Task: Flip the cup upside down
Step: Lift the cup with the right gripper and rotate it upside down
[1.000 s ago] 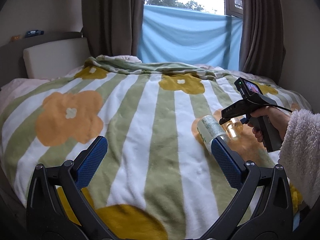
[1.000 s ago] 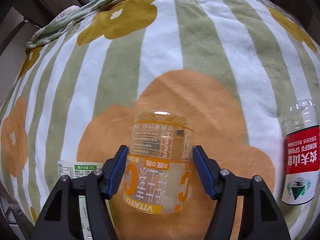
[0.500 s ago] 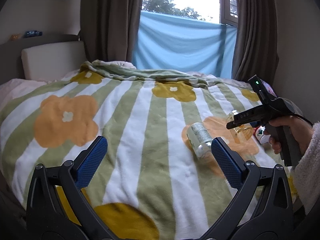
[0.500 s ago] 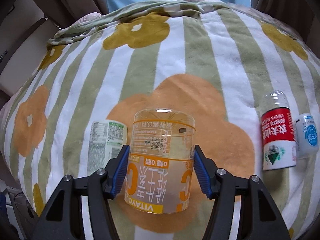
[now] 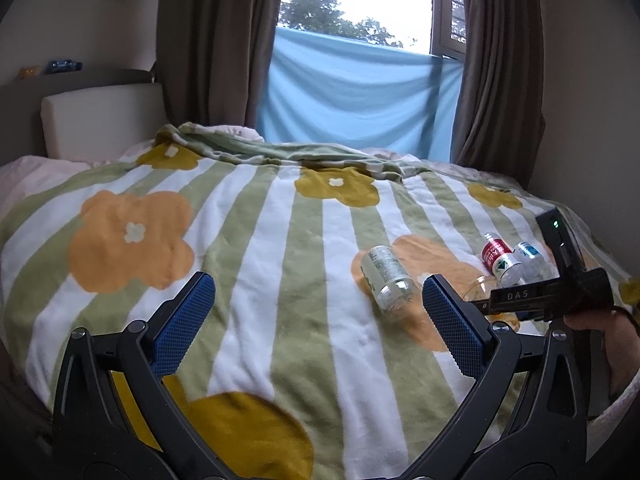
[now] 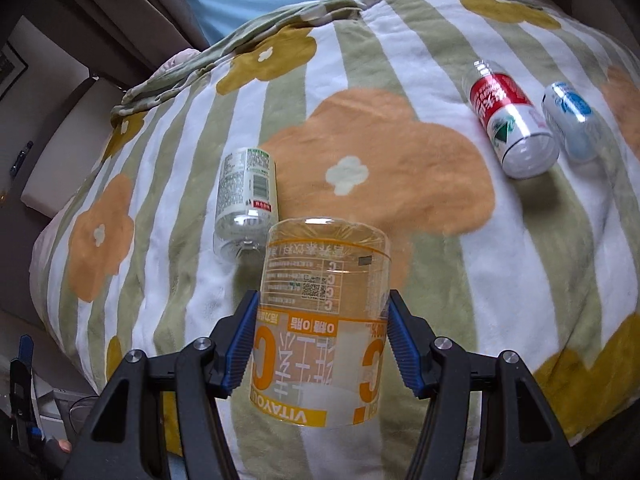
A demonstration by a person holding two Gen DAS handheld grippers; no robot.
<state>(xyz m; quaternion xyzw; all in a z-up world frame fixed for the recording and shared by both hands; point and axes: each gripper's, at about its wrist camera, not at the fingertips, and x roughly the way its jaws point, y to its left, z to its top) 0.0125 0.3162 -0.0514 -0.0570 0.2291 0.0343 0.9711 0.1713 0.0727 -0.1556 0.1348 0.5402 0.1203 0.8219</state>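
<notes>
Right gripper (image 6: 320, 338) pinching clear orange-labelled cup (image 6: 320, 320) above striped blanket (image 6: 400, 52) — left gripper (image 5: 318, 320) spread, holding nothing.

The cup (image 6: 320, 320) is clamped between the fingers of the right gripper (image 6: 320, 340), raised above the near part of the bed (image 6: 520, 280), its printed lettering inverted. Just behind it and to its left a bottle (image 6: 246, 196) lies on its side on the blanket (image 6: 168, 216). Well apart, toward the bed's right edge, two more bottles lie side by side, one (image 6: 512, 124) touching or nearly touching the outer one (image 6: 572, 120). The left gripper (image 5: 316, 320) hangs spread over the bed's near edge, holding nothing.
</notes>
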